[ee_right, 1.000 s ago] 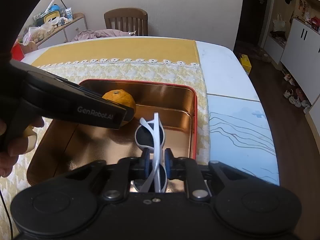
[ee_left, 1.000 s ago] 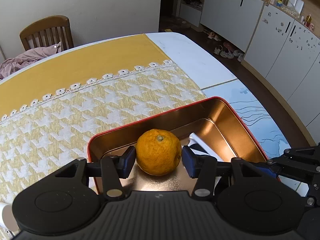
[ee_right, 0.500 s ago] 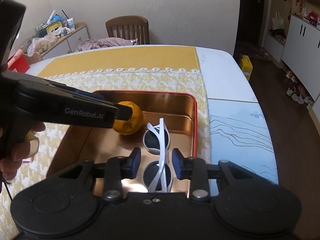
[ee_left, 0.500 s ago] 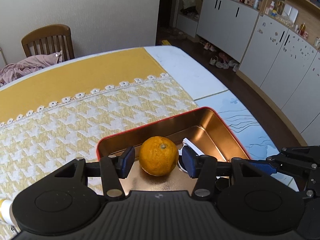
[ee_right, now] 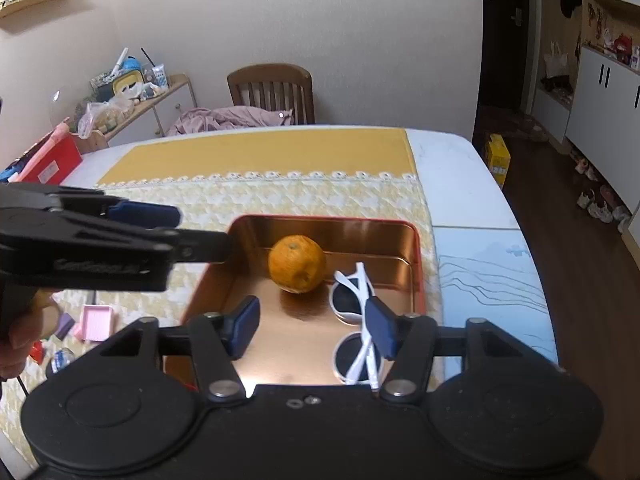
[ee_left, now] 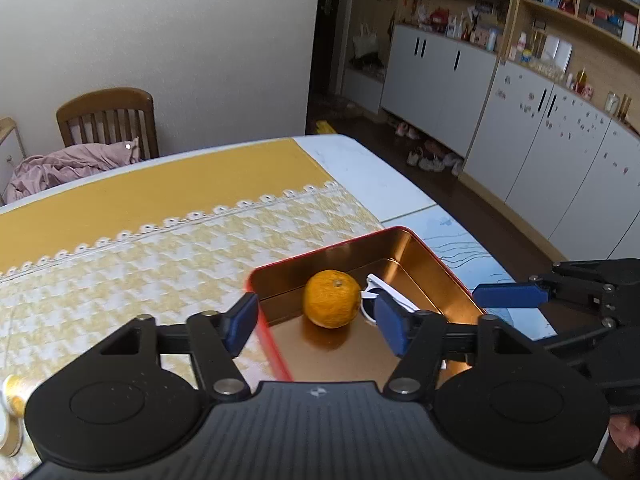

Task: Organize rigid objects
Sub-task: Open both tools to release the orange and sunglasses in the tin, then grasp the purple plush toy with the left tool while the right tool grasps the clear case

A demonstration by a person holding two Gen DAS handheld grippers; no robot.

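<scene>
- We saw the orange (ee_right: 296,258) lying loose on the copper floor of the red-rimmed tin (ee_right: 416,248), which stood on the worktop (ee_left: 360,168).
- The white sunglasses (ee_right: 358,320) lay in the tin too, just beside the orange.
- Our left tongs (ee_left: 314,322) gaped wide, empty, above the tin's near rim.
- Our right tongs (ee_right: 310,326) also gaped wide, gripping nothing, over the tin.

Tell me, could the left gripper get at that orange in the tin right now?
Probably yes. The left gripper is open and the orange lies just ahead of it in the tin, uncovered. The sunglasses lie beside it, not in the way.
</scene>
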